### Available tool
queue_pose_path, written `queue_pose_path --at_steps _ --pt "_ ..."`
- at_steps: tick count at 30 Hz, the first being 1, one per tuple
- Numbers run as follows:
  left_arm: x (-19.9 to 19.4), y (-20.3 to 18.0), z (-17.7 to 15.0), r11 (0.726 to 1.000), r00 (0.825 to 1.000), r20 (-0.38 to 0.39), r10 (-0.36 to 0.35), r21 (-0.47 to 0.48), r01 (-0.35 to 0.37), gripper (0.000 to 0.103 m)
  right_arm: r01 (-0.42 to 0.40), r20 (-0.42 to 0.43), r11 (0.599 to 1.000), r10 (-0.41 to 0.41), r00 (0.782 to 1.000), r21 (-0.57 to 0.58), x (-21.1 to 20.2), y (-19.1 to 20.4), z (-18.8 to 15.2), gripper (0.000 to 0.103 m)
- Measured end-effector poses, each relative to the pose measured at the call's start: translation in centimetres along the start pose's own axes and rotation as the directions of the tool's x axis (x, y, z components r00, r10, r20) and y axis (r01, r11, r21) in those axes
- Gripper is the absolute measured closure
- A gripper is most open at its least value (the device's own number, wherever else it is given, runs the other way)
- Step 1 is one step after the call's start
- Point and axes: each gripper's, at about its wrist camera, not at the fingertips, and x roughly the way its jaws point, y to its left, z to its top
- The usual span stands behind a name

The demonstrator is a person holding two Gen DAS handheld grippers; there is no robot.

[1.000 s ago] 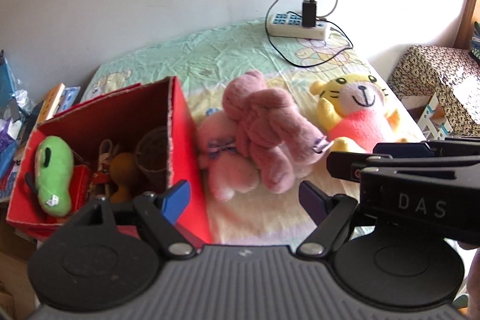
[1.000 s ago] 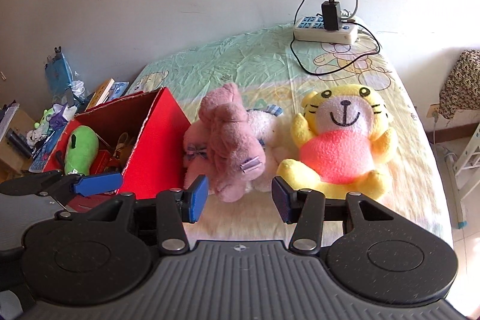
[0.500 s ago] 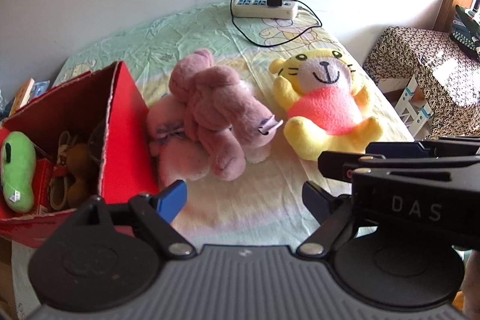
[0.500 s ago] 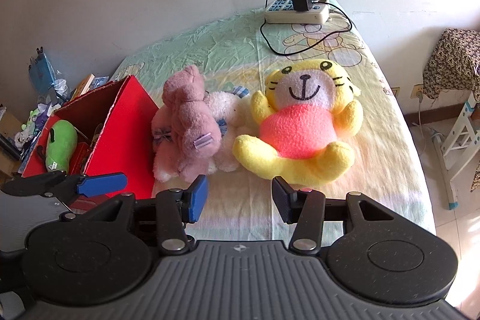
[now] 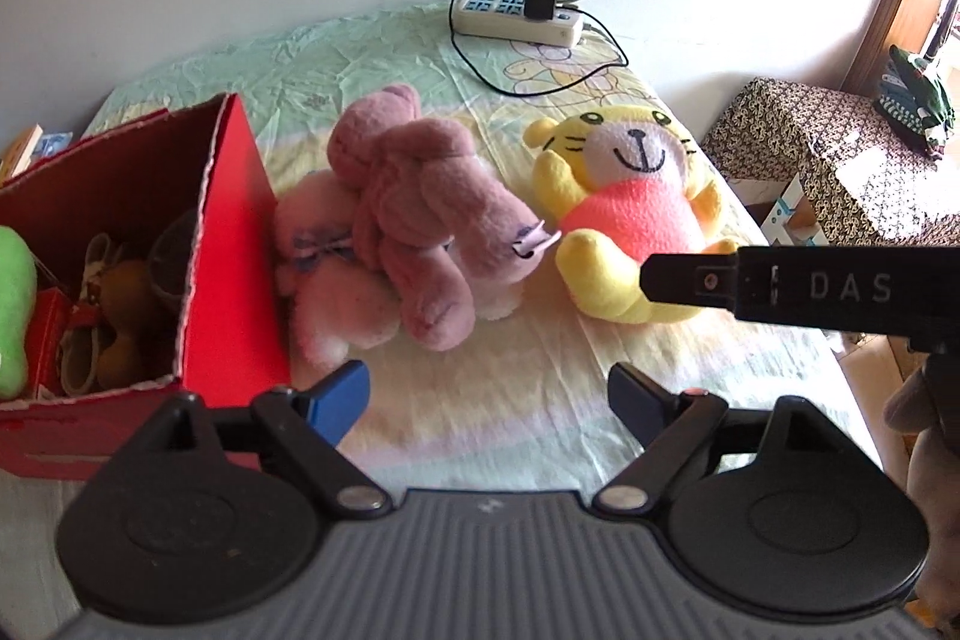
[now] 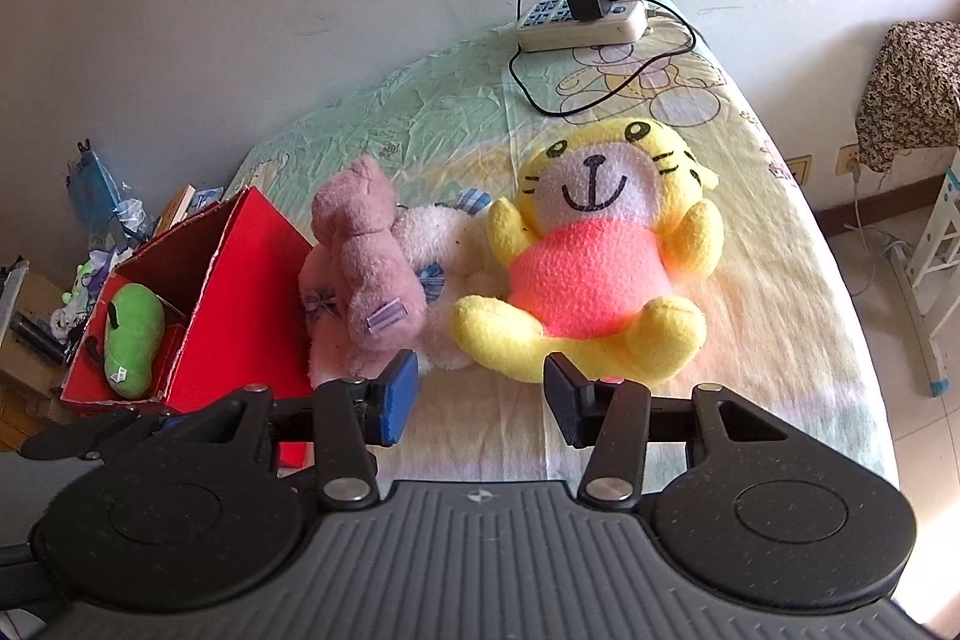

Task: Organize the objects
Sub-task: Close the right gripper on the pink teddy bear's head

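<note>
A yellow tiger plush with a pink belly lies on the bed; it also shows in the left wrist view. A mauve plush lies over a pale pink plush beside a red cardboard box. The box holds a green plush and other small toys. My right gripper is open and empty, just short of the tiger's feet. My left gripper is open and empty above the sheet, in front of the pink plushes. The right gripper's arm crosses the left wrist view at the right.
A white power strip with a black charger and cables lies at the bed's far end by the wall. A patterned covered stand is to the right of the bed. Books and clutter lie left of the box.
The left gripper first swung right, then came closer to the pink plushes. The right gripper has moved right and closer to the tiger plush. Both stayed open. The toys have not moved.
</note>
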Motion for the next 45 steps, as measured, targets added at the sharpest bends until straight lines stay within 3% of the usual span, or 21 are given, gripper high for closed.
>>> queue_pose_path --at_steps 12,24,33,36,41,45 --pt "1.0 1.8 3.6 0.997 0.994 0.074 -0.081 -0.004 0.082 0.009 -0.134 -0.039 0.988 0.131 0.991 -0.079 3.1 1.3 5.2 0.057" --pt "4.9 3.6 4.8 0.99 0.993 0.027 -0.114 -0.075 0.116 0.009 -0.208 -0.192 0.961 0.173 0.966 -0.184 8.7 3.5 7.7 0.057" --pt "7.1 5.0 5.7 0.987 0.991 0.003 -0.131 -0.095 0.131 0.009 -0.24 -0.255 0.962 0.201 0.946 -0.132 12.0 3.0 8.4 0.058" --pt "7.7 5.5 5.9 0.982 0.988 -0.012 -0.156 -0.109 0.154 0.008 -0.277 -0.282 0.956 0.242 0.928 -0.092 12.7 2.6 8.4 0.07" --pt "8.2 5.7 6.4 0.978 0.983 -0.019 -0.181 -0.106 0.178 0.007 -0.316 -0.284 0.948 0.294 0.913 -0.036 12.6 1.8 8.5 0.077" --pt "8.2 5.7 6.6 0.971 0.976 -0.023 -0.215 -0.107 0.212 0.007 -0.331 -0.257 0.944 0.317 0.913 -0.009 11.8 1.0 8.5 0.08"
